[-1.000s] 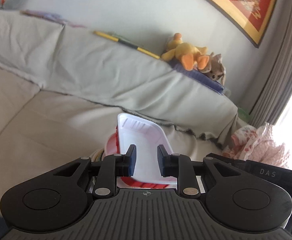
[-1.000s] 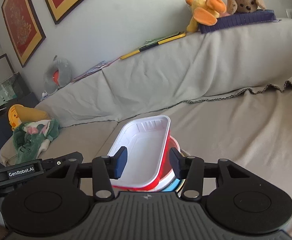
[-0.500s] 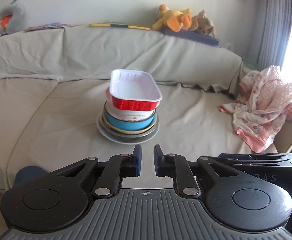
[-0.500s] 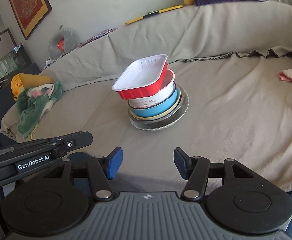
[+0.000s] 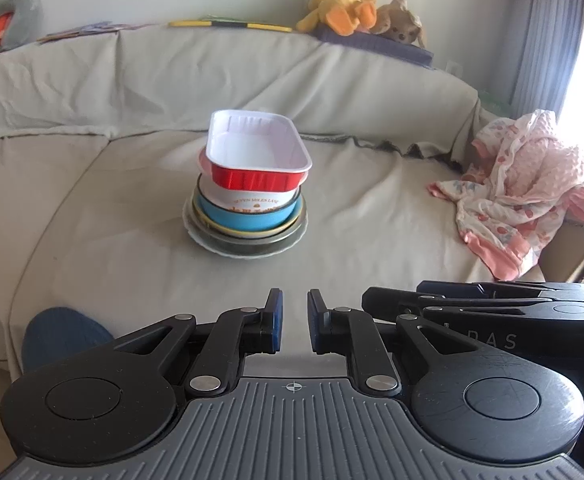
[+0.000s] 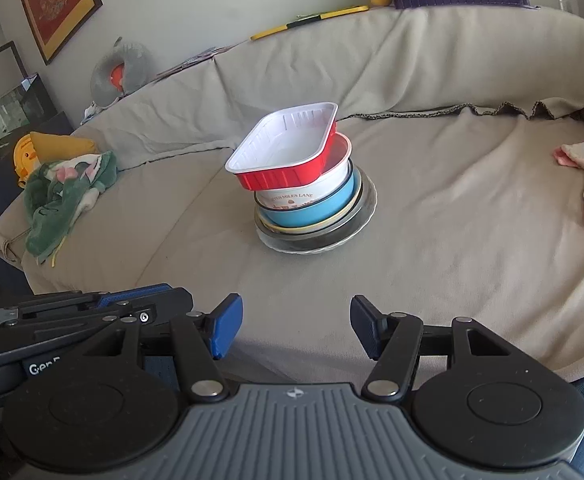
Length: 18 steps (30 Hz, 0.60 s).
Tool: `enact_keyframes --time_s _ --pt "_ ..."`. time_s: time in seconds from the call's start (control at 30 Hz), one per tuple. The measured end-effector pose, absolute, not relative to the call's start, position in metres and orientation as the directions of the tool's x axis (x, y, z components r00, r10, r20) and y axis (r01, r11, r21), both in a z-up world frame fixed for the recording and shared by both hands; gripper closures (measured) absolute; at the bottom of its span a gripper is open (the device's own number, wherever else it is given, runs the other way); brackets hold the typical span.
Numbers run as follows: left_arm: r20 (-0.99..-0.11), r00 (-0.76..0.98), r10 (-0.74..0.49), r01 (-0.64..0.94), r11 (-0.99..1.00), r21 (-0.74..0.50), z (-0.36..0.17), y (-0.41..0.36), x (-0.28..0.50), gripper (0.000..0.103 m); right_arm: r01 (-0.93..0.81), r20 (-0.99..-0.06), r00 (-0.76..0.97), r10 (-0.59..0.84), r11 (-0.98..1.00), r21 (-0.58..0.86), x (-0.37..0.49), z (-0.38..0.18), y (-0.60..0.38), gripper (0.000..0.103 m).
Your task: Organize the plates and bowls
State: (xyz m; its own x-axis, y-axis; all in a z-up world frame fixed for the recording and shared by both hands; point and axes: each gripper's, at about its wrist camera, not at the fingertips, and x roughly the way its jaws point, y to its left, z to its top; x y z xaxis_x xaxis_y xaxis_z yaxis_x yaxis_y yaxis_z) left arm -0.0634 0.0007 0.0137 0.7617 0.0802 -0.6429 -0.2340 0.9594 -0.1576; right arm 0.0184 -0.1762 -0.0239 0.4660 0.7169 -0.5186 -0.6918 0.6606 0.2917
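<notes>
A stack stands in the middle of the beige covered sofa seat (image 5: 371, 208). On top is a red foil tray (image 5: 258, 178) with a white inside, sitting askew on a white bowl (image 5: 252, 200). Under that are a blue bowl (image 5: 248, 219) and a glass plate (image 5: 248, 247). The right wrist view shows the same tray (image 6: 284, 176), white bowl (image 6: 303, 196) and plate (image 6: 323, 242). My left gripper (image 5: 293, 316) is shut and holds nothing, well short of the stack. My right gripper (image 6: 295, 328) is opening, with nothing between its fingers, equally far back.
Pink baby clothes (image 5: 523, 196) lie at the seat's right end and a green cloth (image 6: 64, 196) beside a yellow toy (image 6: 40, 148) at the left. Plush toys (image 5: 355, 12) and a grey neck pillow (image 6: 120, 68) sit on the sofa back. A blue-clad knee (image 5: 64, 336) shows low left.
Both grippers have pulled back from right at the red tray to well short of the stack. The left jaws have narrowed and the right jaws have widened. The stack has stayed put.
</notes>
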Motion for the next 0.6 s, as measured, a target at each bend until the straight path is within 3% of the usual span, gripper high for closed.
enact_keyframes --time_s 0.6 --pt "-0.641 0.764 0.078 -0.234 0.959 -0.162 0.0123 0.0012 -0.0637 0.087 -0.703 -0.53 0.449 0.719 0.65 0.288 0.0192 -0.026 -0.1742 0.043"
